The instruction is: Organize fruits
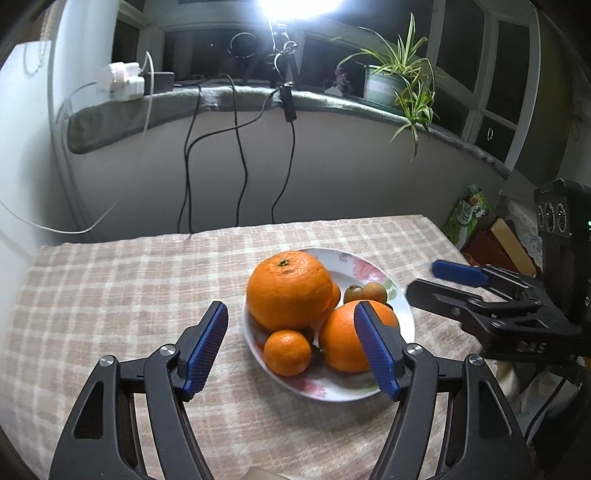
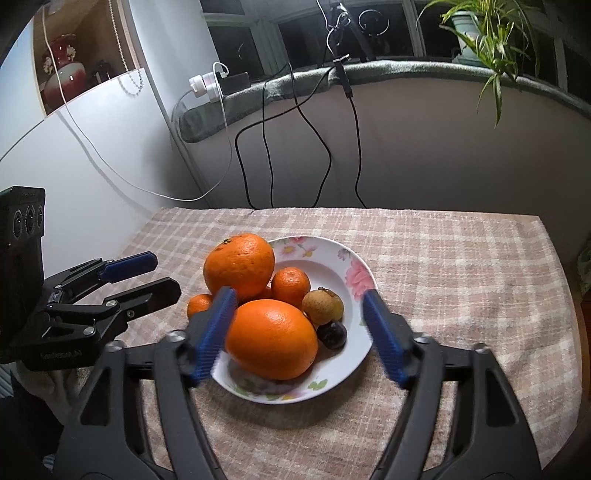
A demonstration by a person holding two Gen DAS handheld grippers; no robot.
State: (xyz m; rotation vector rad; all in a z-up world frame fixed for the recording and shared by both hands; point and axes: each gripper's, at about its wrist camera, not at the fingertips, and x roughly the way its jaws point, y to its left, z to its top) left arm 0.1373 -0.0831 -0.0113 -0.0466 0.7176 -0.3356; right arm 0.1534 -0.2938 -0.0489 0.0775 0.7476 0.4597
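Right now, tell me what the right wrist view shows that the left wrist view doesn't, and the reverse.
Only the right wrist view: a small dark fruit at the plate's near right, and a red vase on a shelf. Only the left wrist view: a bright lamp above the sill and a green carton beside the table. Both: the floral plate of oranges, the checked cloth, the potted plant, both grippers empty.

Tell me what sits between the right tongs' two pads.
In the right wrist view, the right tongs stand open around the near orange on the plate; neither pad presses it.
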